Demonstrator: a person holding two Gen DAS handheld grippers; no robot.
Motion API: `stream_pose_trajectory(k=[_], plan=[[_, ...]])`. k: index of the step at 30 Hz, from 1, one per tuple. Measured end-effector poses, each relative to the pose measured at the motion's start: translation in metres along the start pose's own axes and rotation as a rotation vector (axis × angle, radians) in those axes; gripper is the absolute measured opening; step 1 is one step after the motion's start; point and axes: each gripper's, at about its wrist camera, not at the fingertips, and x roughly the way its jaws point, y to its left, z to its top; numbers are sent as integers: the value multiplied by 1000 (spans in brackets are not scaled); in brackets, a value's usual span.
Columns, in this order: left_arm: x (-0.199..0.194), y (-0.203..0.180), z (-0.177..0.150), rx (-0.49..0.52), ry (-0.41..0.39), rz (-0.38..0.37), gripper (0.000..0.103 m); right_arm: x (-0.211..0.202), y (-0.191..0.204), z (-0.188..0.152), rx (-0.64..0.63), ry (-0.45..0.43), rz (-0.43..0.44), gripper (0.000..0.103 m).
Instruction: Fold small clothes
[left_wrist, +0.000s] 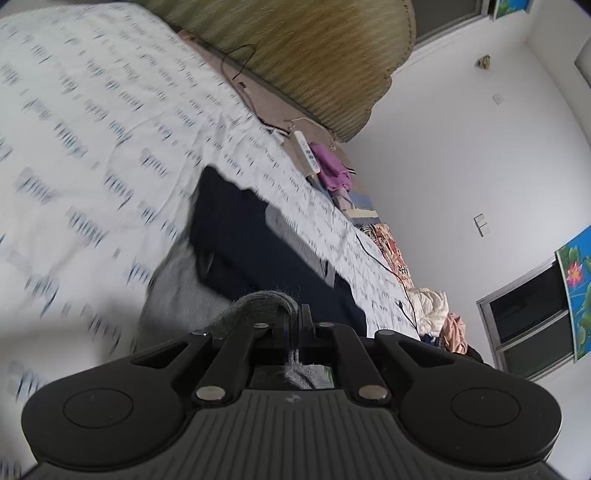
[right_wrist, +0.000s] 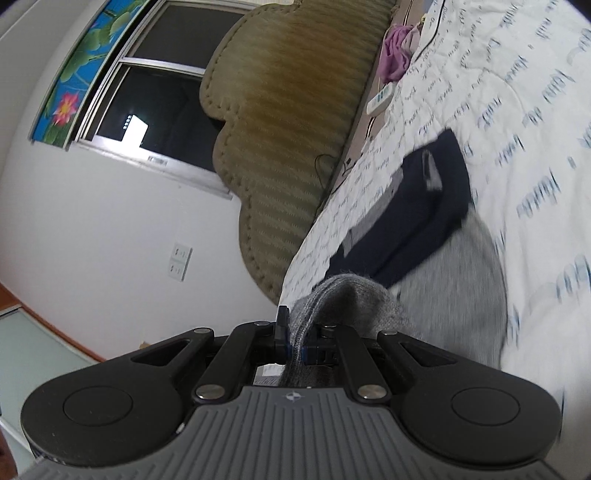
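A grey knit garment (left_wrist: 173, 284) hangs stretched over the bed, one end pinched in each gripper. My left gripper (left_wrist: 295, 317) is shut on its ribbed grey edge, which bunches over the jaws. My right gripper (right_wrist: 293, 332) is shut on the other grey edge (right_wrist: 347, 295), with the cloth draping to the right (right_wrist: 454, 273). A folded dark navy garment (left_wrist: 236, 236) lies flat on the sheet just beyond the grey one, also seen in the right wrist view as a navy garment (right_wrist: 417, 199) with a pale waistband.
The bed sheet (left_wrist: 92, 122) is white with blue lettering. An olive padded headboard (right_wrist: 280, 122), a purple cloth (left_wrist: 332, 166), a white remote (left_wrist: 306, 151), a black cable (left_wrist: 384, 266) and a pile of clothes (left_wrist: 439, 310) line the bed's edge. A window (right_wrist: 155, 85) is in the wall.
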Motion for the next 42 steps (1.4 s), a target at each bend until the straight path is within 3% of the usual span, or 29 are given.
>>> stream_pose_trajectory(k=[7, 15, 17, 18, 19, 20, 22, 24, 27, 30, 32, 35, 39, 42], plan=[[54, -17, 53, 62, -39, 3, 4, 48, -20, 63, 6, -5, -12, 10], [146, -13, 108, 81, -88, 100, 4, 119, -53, 132, 31, -39, -92, 13], [175, 1, 118, 92, -78, 88, 7, 138, -72, 146, 79, -65, -154, 23], [188, 9, 120, 79, -47, 122, 14, 147, -83, 150, 117, -64, -195, 46], [199, 19, 121, 30, -3, 173, 19, 155, -92, 153, 149, -50, -250, 62], [205, 28, 120, -18, 36, 203, 30, 160, -99, 154, 168, -43, -301, 62], [200, 39, 111, -22, 44, 185, 37, 160, -99, 149, 137, -41, -307, 65], [186, 38, 103, 38, 8, 212, 50, 153, -89, 140, 63, -33, -294, 64], [159, 23, 88, 152, -90, 300, 54, 139, -67, 127, -93, -16, -358, 62], [140, 1, 60, 276, -140, 433, 64, 121, -52, 112, -134, -3, -357, 63], [127, -6, 35, 314, -142, 518, 64, 106, -45, 93, -145, 6, -357, 67], [96, 8, -3, 231, -133, 518, 64, 76, -36, 62, -169, -5, -376, 68], [53, 41, -47, -19, -146, 445, 64, 28, -38, 15, -87, -32, -365, 68], [32, 49, -69, -110, -197, 375, 65, 4, -43, -11, -12, -56, -358, 69]])
